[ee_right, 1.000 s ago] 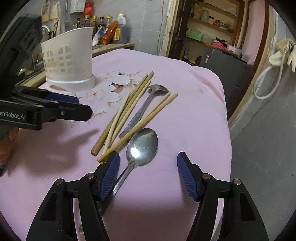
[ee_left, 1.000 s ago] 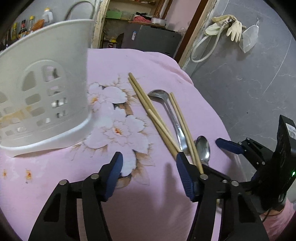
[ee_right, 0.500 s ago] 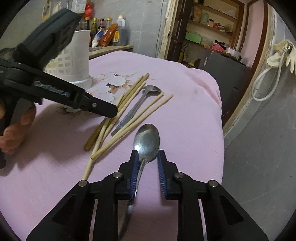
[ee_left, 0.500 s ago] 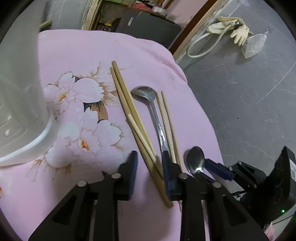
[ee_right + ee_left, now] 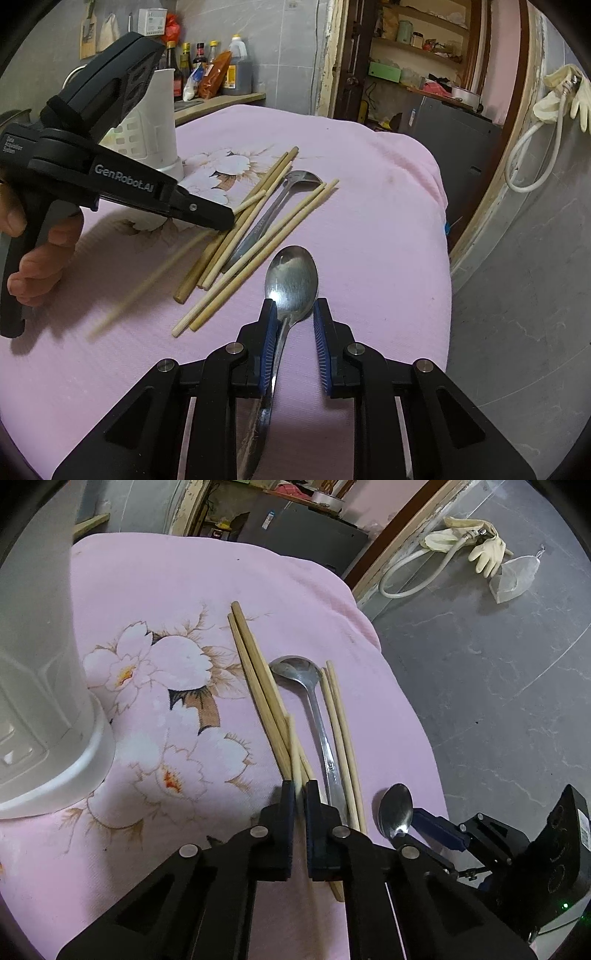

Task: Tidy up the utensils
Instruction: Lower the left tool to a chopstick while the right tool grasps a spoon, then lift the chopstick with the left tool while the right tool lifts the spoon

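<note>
Right wrist: spoon (image 5: pixel 291 280) neck lies between the narrowed jaws.

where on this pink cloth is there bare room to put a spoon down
Free: the floral patch between the white utensil holder and the chopsticks; also the cloth's far end beyond the chopstick tips. Crowded: the middle, where chopsticks flank the long spoon, down to both grippers.
</note>
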A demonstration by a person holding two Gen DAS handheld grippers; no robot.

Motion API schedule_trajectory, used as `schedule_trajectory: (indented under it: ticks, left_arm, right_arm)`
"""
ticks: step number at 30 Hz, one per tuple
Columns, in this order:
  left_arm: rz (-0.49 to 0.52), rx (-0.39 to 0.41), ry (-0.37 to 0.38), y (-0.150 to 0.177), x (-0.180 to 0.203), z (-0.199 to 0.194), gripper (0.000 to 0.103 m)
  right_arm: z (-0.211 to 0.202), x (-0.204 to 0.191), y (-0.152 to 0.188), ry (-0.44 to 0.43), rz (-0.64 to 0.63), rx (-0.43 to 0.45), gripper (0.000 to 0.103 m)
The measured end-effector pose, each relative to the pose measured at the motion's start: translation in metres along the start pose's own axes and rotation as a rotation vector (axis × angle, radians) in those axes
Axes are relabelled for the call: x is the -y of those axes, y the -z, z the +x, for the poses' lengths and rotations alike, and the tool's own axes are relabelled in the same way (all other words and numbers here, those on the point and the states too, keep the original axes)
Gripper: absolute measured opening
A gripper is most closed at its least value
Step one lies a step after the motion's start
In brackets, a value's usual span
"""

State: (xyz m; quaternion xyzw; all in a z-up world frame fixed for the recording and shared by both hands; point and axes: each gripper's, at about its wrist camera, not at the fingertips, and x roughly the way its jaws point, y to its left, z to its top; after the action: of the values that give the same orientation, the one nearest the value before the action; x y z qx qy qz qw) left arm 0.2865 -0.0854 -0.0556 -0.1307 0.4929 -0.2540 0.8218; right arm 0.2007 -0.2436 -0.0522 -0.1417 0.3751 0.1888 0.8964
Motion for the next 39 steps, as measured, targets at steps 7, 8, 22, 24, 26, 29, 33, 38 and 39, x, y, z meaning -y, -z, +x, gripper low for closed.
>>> schedule_trajectory:
  ticks: [7,8,22,24,26,29,33,38,39]
  left_arm:
    - [0.021,0.000,-0.033,0.010,-0.003,-0.010,0.002]
    - [0.031,0.006,-0.052,0.012,-0.002,-0.013,0.002]
    - [0.114,-0.084,-0.134,0.029,0.001,-0.024,0.003]
    - [0.133,-0.111,-0.143,0.026,0.004,-0.021,0.003]
    - [0.148,-0.146,-0.145,0.022,0.005,-0.017,0.003]
    - [0.161,-0.184,-0.152,0.019,0.006,-0.011,0.003]
    - [0.180,-0.205,-0.164,0.017,0.010,-0.007,0.003]
    - [0.155,-0.135,-0.096,0.029,0.010,-0.017,0.002]
    - [0.157,-0.102,-0.075,0.032,0.011,-0.021,0.002]
  right_arm:
    - [0.000,0.002,0.001,-0.001,-0.004,-0.001,0.018]
    - [0.000,0.002,0.000,-0.004,-0.008,-0.002,0.020]
    - [0.012,-0.024,-0.008,0.077,-0.123,-0.026,0.037]
    - [0.015,-0.026,-0.010,0.094,-0.139,-0.030,0.037]
    - [0.018,-0.026,-0.013,0.097,-0.142,-0.034,0.038]
    - [0.021,-0.024,-0.017,0.088,-0.133,-0.042,0.037]
    - [0.024,-0.021,-0.022,0.080,-0.112,-0.052,0.032]
    - [0.017,-0.022,-0.019,0.079,-0.093,-0.018,0.032]
    - [0.013,-0.022,-0.018,0.077,-0.084,-0.001,0.032]
